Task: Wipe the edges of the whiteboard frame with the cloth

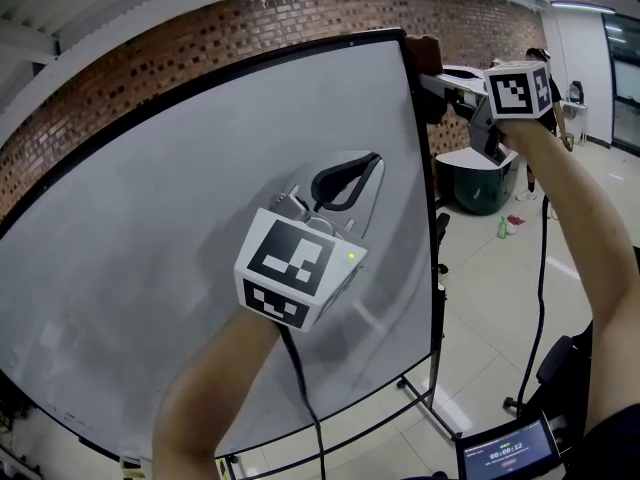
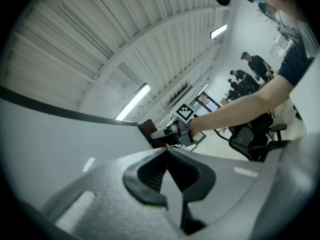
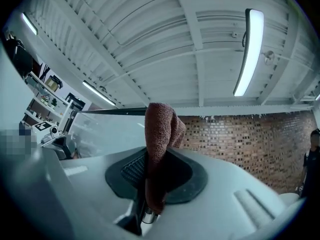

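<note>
Brick wall (image 1: 150, 58) at the back, white ribbed ceiling with tube lights (image 3: 247, 54), pale tiled floor (image 1: 490, 298). Big whiteboard (image 1: 150, 268) on a wheeled stand (image 1: 420, 398), black frame (image 1: 428, 188) all round, board face blank.

Right gripper (image 1: 434, 76) is up at the board's top right corner, arm reaching high. Jaws clamped on a reddish-brown cloth (image 3: 160, 134). In the right gripper view the cloth is pinched between the ribbed pads (image 3: 131, 168) and a fold sticks out past the tips. From the head view the cloth (image 1: 428, 53) sits right on the corner of the frame, where the top edge meets the right edge. Looks like contact there.

Left gripper (image 1: 368, 163) is held in front of the middle of the board face, pointing toward the right gripper. Jaws closed tip to tip, nothing between them. Can't tell whether it touches the board. Its cable (image 1: 300, 388) hangs down along the forearm.

Small lit screen (image 1: 505, 453) low at the right. People (image 2: 257, 66) stand far off across the room.
</note>
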